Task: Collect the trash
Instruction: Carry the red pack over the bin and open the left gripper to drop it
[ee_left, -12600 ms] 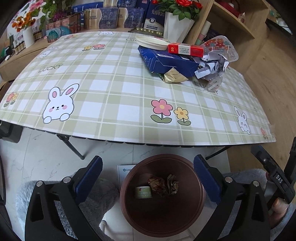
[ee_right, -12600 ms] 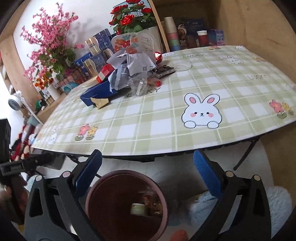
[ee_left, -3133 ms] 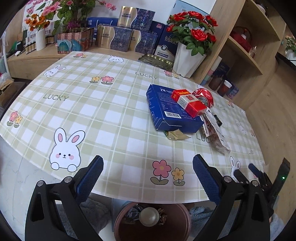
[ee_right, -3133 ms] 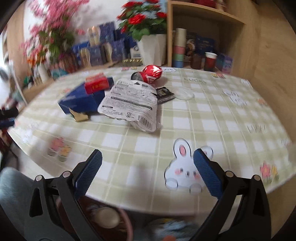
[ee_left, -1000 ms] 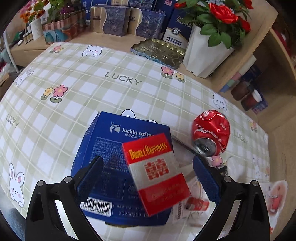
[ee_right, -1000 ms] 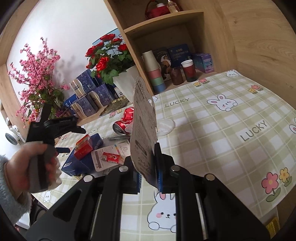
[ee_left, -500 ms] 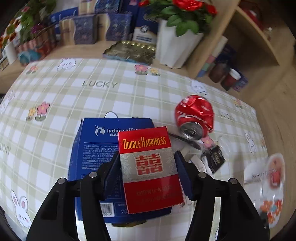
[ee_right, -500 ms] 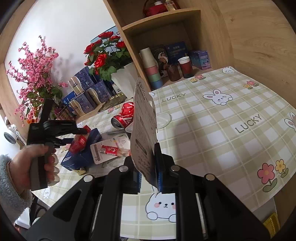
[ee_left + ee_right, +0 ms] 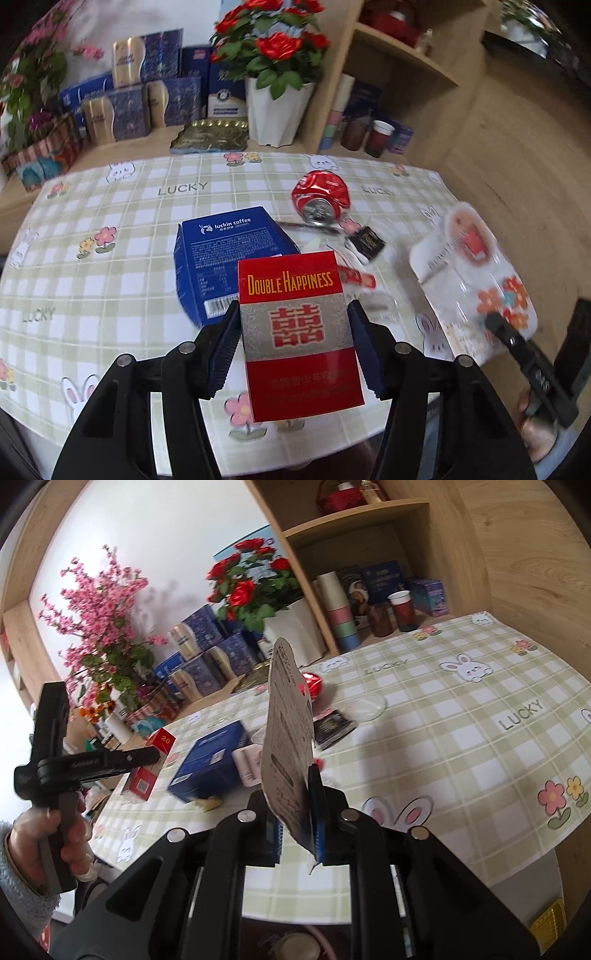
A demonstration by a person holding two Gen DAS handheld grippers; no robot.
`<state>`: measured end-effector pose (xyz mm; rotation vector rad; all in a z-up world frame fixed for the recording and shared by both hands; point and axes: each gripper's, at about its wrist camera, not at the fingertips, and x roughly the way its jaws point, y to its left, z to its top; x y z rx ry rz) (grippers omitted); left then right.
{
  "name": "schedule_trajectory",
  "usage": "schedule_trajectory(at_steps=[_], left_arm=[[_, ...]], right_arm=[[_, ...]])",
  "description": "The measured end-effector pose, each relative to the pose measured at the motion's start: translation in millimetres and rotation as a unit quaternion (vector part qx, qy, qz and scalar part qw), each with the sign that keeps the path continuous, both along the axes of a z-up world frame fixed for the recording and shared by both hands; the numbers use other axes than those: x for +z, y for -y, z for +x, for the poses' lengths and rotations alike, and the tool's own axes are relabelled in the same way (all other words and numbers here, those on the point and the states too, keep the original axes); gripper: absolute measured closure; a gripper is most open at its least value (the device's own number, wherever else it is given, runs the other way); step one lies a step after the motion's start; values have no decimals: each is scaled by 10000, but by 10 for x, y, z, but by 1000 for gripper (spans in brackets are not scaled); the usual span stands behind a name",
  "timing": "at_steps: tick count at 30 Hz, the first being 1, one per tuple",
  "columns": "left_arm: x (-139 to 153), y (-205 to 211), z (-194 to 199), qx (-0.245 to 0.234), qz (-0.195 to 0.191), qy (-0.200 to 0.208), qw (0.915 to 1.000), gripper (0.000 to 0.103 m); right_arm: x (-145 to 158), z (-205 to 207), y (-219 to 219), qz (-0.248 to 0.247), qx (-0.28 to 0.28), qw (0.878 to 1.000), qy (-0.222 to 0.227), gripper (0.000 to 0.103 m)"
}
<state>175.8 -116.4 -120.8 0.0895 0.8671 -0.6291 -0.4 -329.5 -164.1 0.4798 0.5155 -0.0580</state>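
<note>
Table: covered with a green-and-white check cloth printed with rabbits, flowers and the word "LUCKY", several times over.
Blue box: lay flat near the table's middle; white print read "luckin coffee", with a barcode at its near edge.
Packet: white, flat, held upright on edge over the table; dense black print too small to read. In the left view it showed blurred, with orange flower shapes.
Red pack: raised off the table, in front of the blue box; gold letters "DOUBLE HAPPINESS" over a silver band with a red double-joy character. Lower lines unreadable. The right view showed "20" on its end.
Can: red, crushed, on its side beyond the blue box, open end toward the camera; script unreadable.
Black sachet: just beside the can; print unreadable.
Left gripper: jaws had just closed in; pads pressed the red pack's two sides.
Right gripper: nearly closed, pinching the packet's lower edge.
Hand: fuzzy pale sleeve, gripping the left gripper's handle.
</note>
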Motion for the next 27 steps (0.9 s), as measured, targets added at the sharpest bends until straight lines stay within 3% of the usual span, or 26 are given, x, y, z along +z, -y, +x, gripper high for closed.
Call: schedule_trajectory(at_steps=[6,11,16,27], left_arm=[[-3,-397,-704,-279,-175,-47,9994,47],[-191,-692,-1271,-71,-478,-207,9986,47],[-456,-726,-1757,-171,-248,-222,9993,47],[-1022,-590,-1705,-294,80,-1074,9938,47]], right_arm=[[166,-285,-306,29,303,9995,39,87],[183,-616,-570,44,551,9984,113,87],[130,-736,-685,134,727,9973,32,88],[49,-785,-647,252,808,9964,2,89]])
